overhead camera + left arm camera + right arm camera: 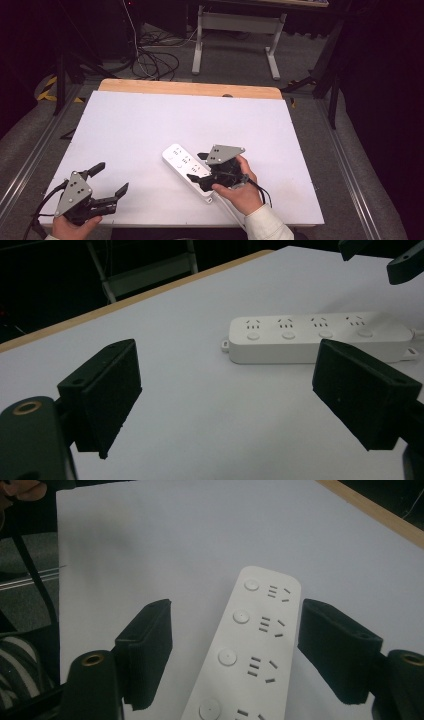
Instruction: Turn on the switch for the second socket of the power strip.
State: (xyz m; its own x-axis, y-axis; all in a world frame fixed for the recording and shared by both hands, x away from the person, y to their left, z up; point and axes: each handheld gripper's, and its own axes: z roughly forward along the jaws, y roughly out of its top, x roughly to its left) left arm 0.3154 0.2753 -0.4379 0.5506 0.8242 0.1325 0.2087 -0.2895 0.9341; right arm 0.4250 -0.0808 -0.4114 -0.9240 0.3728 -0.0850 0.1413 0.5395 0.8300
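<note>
A white power strip [180, 159] with several sockets and round buttons lies at an angle on the white table [150, 120], right of the middle near the front. My right gripper [196, 166] hovers over its near half, held by a hand in a light sleeve. In the right gripper view the strip [255, 645] runs between the two black jaws, which stand apart with a gap at the left pad, so my right gripper [240, 650] is open. My left gripper [114, 177] rests at the front left corner, open and empty. The left gripper view looks across at the strip [320, 337] beyond its jaws.
The strip's white cord [226, 206] leads off toward the table's front edge. A wooden strip [190, 89] borders the far side. Beyond it are a desk frame [237, 35] and loose cables [155, 62] on the floor. Metal rails run along both sides.
</note>
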